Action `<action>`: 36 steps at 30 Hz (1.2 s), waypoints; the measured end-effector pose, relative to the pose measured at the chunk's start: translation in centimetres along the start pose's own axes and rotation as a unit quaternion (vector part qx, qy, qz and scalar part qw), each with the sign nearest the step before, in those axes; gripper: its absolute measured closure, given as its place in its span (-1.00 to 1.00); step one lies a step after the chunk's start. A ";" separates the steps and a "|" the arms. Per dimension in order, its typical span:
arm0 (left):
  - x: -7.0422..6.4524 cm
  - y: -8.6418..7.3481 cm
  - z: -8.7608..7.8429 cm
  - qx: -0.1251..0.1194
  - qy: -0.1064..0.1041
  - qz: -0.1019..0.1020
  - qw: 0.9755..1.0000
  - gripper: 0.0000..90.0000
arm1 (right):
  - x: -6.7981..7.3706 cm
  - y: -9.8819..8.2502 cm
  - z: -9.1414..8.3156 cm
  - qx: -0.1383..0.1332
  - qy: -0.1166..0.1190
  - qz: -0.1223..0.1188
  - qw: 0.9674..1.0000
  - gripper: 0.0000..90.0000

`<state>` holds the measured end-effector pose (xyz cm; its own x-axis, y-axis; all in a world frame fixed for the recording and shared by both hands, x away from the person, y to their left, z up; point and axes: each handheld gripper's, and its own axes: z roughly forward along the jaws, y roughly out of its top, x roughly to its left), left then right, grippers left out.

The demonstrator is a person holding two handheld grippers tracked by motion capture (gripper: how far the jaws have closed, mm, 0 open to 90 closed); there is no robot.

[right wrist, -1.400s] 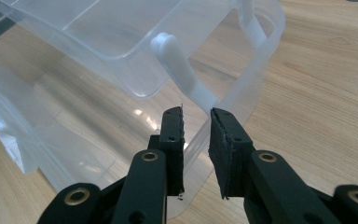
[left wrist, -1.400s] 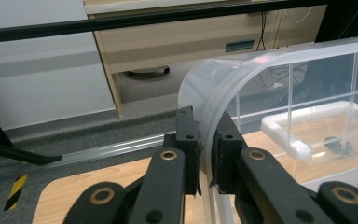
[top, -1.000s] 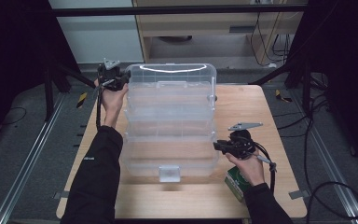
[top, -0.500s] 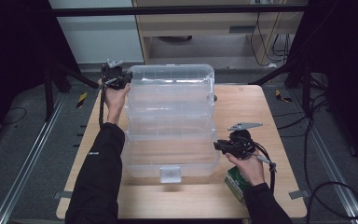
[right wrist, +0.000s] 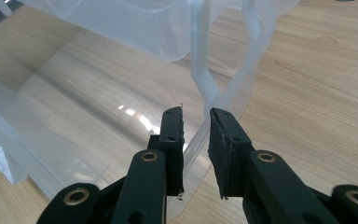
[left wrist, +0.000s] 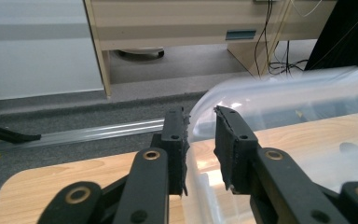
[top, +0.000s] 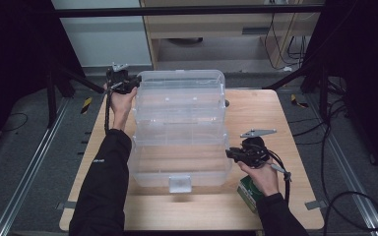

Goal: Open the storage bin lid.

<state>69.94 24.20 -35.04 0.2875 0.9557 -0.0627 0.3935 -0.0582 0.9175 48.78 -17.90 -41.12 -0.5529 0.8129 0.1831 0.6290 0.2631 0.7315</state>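
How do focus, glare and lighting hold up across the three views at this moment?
High view: wooden table evenly lit, surroundings very dark, slightly soft overall. Left gripper view: the fingers are sharp, while the clear plastic box rim looks milky and smeared. Right gripper view: small bright glare spots on the box wall, wood grain crisp, near fingers sharp.

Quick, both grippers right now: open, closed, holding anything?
Left gripper: just opening, clear box rim between jaws, unpressed.
Right gripper: shut on the box's near wall.
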 end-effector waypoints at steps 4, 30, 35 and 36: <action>0.7 0.2 -1.9 -0.003 0.007 -0.010 1.000 0.54 | 0.0 -0.1 0.0 0.001 0.006 0.005 1.000 0.65; -1.2 -10.7 -20.2 0.007 -0.070 0.016 0.997 0.29 | 0.0 0.0 0.0 0.003 0.005 0.005 1.000 0.64; -2.8 -13.7 -20.3 0.041 -0.082 0.041 0.995 0.31 | 0.1 0.0 0.0 0.002 0.002 0.003 1.000 0.64; -2.8 -13.7 -20.3 0.041 -0.082 0.041 0.995 0.31 | 0.1 0.0 0.0 0.002 0.002 0.002 1.000 0.64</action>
<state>46.03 28.21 -39.42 0.4580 0.8870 -0.0588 0.4306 -0.1635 0.8876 48.75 -17.82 -41.16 -0.5522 0.8123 0.1879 0.6338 0.2625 0.7276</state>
